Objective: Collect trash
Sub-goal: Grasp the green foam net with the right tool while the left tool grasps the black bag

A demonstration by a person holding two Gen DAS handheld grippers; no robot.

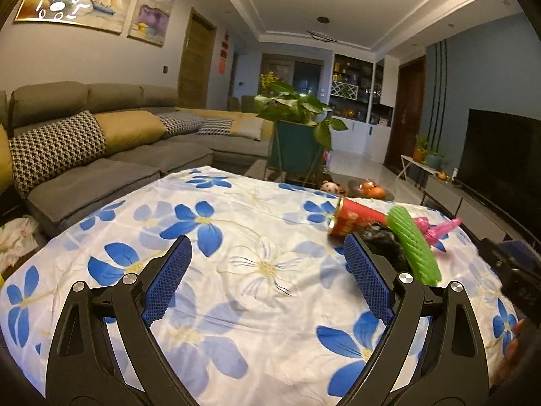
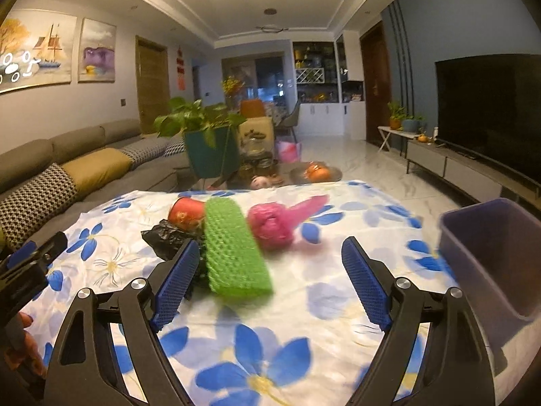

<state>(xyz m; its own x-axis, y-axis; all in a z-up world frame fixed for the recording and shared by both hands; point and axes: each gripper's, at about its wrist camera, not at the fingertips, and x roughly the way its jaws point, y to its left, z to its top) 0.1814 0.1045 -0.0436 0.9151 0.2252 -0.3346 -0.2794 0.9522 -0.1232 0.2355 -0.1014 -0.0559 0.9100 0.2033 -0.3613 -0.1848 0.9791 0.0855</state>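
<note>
Right wrist view: the surface (image 2: 338,270) under a white cloth with blue flowers fills the frame. Taking the green foam net (image 2: 233,250) as landmark, a purple bin (image 2: 490,257) stands well to its right at the surface's edge. The right claw (image 2: 270,280) hovers just in front of the net, spread wide and holding nothing; its left finger lies just beside the net's near end. The left claw (image 2: 27,264) shows at the far left edge. A pink bag (image 2: 274,223) lies just right of the net, a black bag (image 2: 169,237) touches its left side, and a red can (image 2: 186,213) lies behind that.

Left wrist view: the left claw (image 1: 267,277) is wide open and empty, left of the net (image 1: 412,243), over bare cloth (image 1: 236,270). The can (image 1: 355,218), black bag (image 1: 385,240) and pink bag (image 1: 439,228) cluster around the net.
</note>
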